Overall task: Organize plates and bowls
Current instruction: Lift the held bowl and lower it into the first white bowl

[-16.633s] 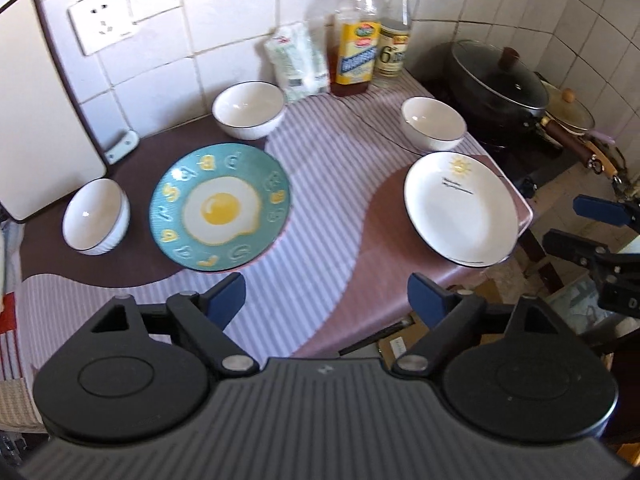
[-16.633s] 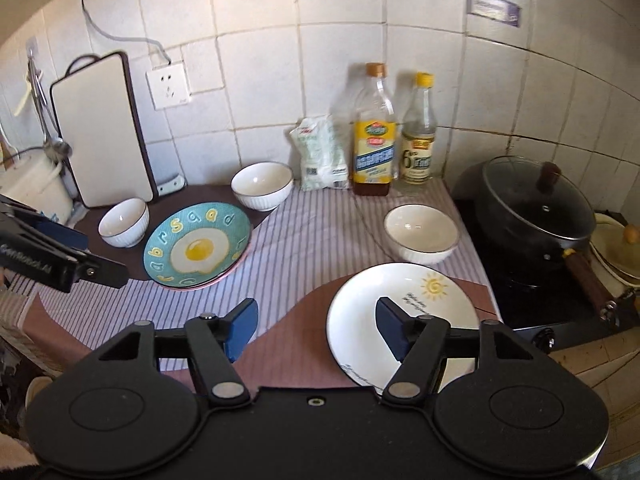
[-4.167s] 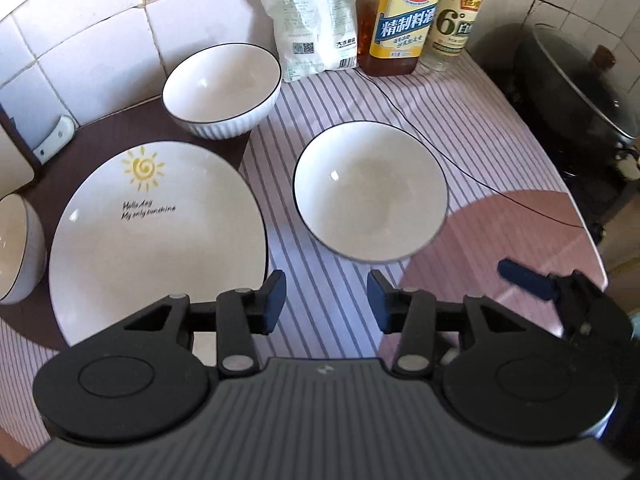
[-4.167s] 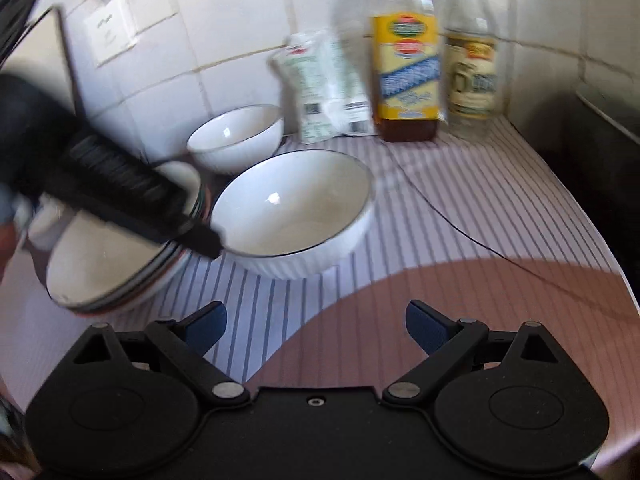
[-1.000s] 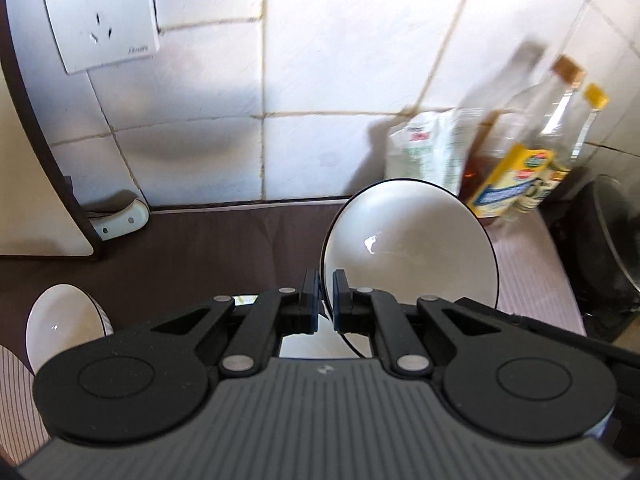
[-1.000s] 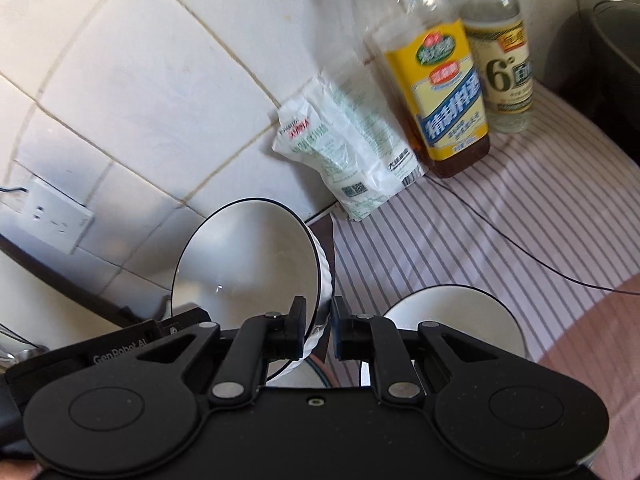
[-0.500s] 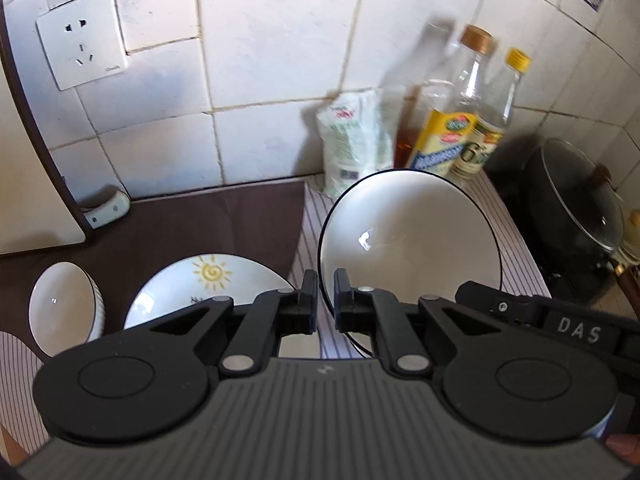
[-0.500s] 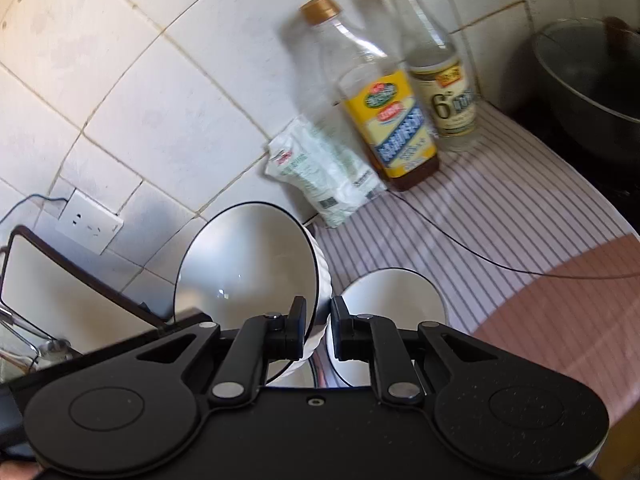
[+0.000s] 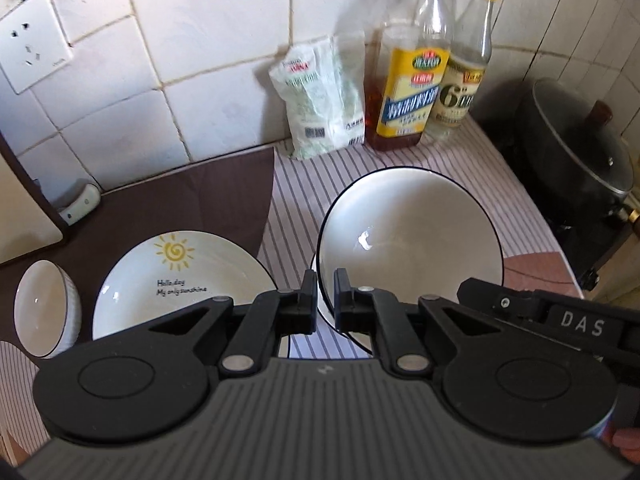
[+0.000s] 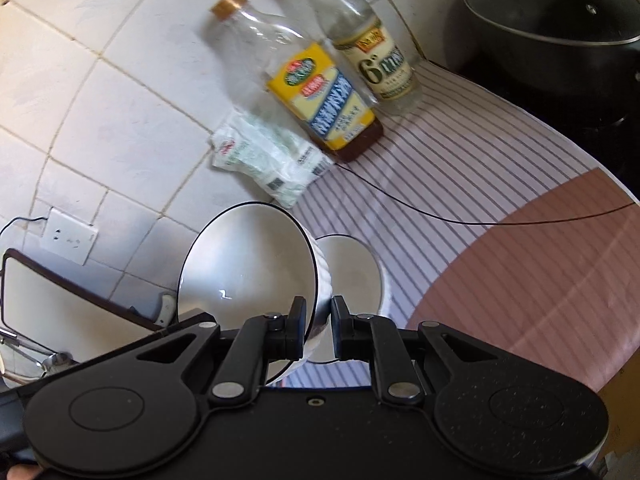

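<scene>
My left gripper [image 9: 325, 298] is shut on the near rim of a white ribbed bowl [image 9: 412, 236] with a dark edge, held tilted above the counter. My right gripper [image 10: 318, 326] is shut on the opposite rim of that same bowl [image 10: 248, 268]. Right beneath it a second white bowl [image 10: 352, 268] stands on the striped cloth [image 9: 304, 184]. The sun-print white plate [image 9: 180, 280] lies to the left on the brown mat. A small white bowl [image 9: 44, 312] stands at the far left.
A white packet [image 9: 320, 100] and two bottles [image 9: 416, 84] stand against the tiled wall. A black lidded pot [image 9: 580, 148] is on the right. A cutting board [image 9: 24, 208] leans at the left. A thin black wire [image 10: 460, 216] crosses the cloth.
Both grippers have carried the held bowl right and down toward the second bowl on the striped cloth. The sun plate now shows fully at the left.
</scene>
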`<state>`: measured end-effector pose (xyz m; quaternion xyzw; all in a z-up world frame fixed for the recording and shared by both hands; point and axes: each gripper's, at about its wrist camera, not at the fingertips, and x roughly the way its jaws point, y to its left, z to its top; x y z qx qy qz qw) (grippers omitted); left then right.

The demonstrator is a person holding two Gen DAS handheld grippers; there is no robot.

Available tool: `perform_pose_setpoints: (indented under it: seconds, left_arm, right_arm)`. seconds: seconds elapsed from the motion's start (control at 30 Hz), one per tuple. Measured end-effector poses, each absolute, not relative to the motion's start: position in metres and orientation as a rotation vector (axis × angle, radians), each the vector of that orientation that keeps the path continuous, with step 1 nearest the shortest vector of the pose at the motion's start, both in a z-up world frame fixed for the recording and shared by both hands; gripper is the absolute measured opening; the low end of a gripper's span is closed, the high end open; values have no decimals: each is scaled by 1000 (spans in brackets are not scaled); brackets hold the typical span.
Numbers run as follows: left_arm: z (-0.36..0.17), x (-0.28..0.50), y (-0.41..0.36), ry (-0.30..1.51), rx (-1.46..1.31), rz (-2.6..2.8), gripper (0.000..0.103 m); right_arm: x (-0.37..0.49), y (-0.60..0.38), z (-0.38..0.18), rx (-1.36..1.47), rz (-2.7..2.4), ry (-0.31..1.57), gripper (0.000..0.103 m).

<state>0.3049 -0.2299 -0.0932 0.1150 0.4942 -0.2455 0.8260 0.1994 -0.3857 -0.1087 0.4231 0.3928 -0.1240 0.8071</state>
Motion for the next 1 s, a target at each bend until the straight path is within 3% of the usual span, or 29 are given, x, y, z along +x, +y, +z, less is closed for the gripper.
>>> perform_pose_setpoints:
  seconds: [0.27, 0.9, 1.0]
  left_arm:
    - [-119, 316, -240, 1117, 259, -490, 6]
    - [-153, 324, -254, 1212, 339, -454, 9]
    - [-154, 326, -252, 1228, 313, -442, 16]
  right_arm:
    - [212, -397, -135, 902, -262, 878, 17]
    - [237, -373, -149, 593, -275, 964, 16]
    - [239, -374, -149, 568, -270, 960, 18]
